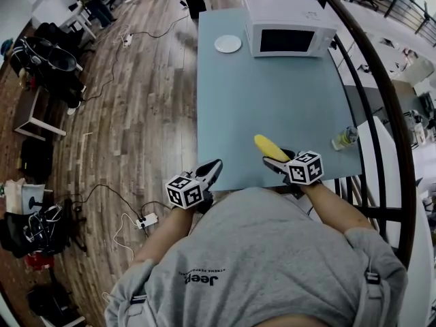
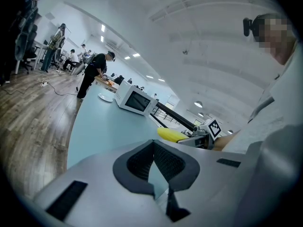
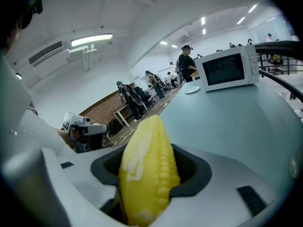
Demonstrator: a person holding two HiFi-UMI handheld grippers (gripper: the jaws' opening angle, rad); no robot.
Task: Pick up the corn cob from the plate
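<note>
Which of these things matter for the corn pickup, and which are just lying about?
Job: corn cob, gripped in the right tool; white plate.
Lying about: microwave; bottle; left tool, empty.

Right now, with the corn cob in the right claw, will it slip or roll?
The corn cob looks glossy and tapered, so it may slide in the right claw. Its bumpy kernels probably help grip. Being round, it would likely roll if released.

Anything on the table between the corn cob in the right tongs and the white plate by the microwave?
Nothing: the head view shows bare table between the corn cob and the plate.
</note>
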